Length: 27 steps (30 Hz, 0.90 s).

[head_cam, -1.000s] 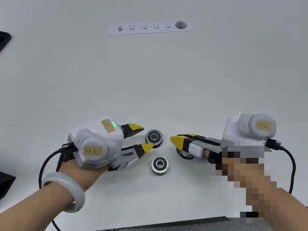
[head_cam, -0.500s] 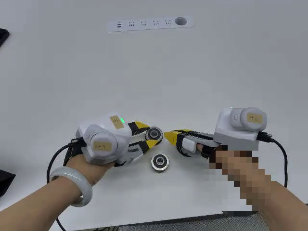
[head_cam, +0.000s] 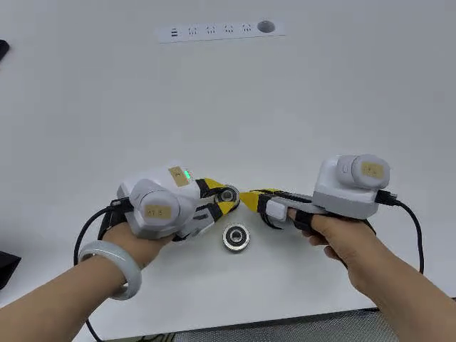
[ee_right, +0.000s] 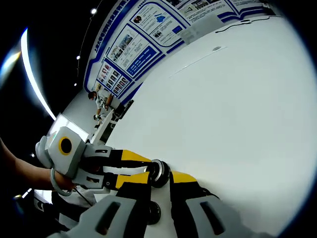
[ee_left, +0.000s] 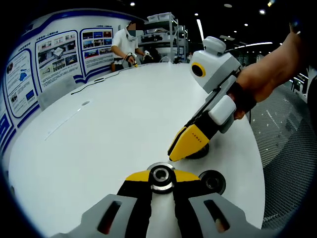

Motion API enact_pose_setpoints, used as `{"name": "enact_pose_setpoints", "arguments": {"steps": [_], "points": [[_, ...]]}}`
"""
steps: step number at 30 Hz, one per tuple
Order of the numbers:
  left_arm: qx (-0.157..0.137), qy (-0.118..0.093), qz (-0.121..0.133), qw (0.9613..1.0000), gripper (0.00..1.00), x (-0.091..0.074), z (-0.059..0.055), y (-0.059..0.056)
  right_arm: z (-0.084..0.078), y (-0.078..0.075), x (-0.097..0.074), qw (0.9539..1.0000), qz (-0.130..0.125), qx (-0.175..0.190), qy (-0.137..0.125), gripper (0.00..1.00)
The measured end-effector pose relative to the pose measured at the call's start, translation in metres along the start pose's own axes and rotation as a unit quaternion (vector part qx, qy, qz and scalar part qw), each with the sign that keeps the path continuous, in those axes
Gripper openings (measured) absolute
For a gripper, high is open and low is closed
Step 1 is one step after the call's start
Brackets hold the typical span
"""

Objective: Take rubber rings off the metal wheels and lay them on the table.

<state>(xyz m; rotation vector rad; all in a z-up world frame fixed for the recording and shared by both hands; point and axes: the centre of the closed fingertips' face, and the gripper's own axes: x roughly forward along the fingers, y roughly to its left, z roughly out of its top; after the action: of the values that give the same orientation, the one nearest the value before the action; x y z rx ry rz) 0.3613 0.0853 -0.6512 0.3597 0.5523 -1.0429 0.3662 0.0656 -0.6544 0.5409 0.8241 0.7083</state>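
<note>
A metal wheel (head_cam: 228,194) with a black rubber ring around it is held just above the white table (head_cam: 214,107), pinched between the yellow fingertips of my left gripper (head_cam: 222,200), which is shut on it. In the left gripper view the wheel (ee_left: 161,177) sits between my own tips. My right gripper (head_cam: 249,200) is shut, its point against the wheel's right edge (ee_right: 159,172). A second wheel (head_cam: 236,237) lies flat on the table below them. A loose black rubber ring (head_cam: 271,219) lies under the right gripper's fingers.
A white power strip (head_cam: 219,30) lies at the far edge of the table. Dark objects sit at the left edge (head_cam: 6,265). Cables trail from both grippers toward the near table edge. A person (ee_left: 126,42) stands far off in the room.
My left gripper moved right and shut on the wheel that lay on the table. The right gripper moved left until its tip met that wheel.
</note>
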Motion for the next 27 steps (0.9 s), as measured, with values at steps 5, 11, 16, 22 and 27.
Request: {"name": "enact_pose_setpoints", "arguments": {"steps": [5,11,16,22,27], "points": [[-0.001,0.001,0.0,1.0,0.14,0.0,-0.001,0.002,-0.001,0.001,0.006,1.0,0.004,0.007,0.004,0.17],[0.0,-0.001,-0.001,1.0,0.14,0.0,-0.001,0.002,-0.003,0.001,0.013,0.9997,0.011,0.018,0.011,0.19],[-0.001,-0.002,0.001,1.0,0.14,0.0,-0.001,0.002,-0.002,0.002,0.016,0.9995,0.018,0.024,0.012,0.19],[-0.003,-0.003,0.002,1.0,0.14,-0.001,-0.001,0.001,-0.004,0.002,0.018,0.999,0.023,0.034,0.016,0.19],[-0.004,-0.005,0.003,1.0,0.14,-0.001,-0.001,0.001,-0.004,0.003,0.016,0.998,0.031,0.051,0.022,0.19]]}}
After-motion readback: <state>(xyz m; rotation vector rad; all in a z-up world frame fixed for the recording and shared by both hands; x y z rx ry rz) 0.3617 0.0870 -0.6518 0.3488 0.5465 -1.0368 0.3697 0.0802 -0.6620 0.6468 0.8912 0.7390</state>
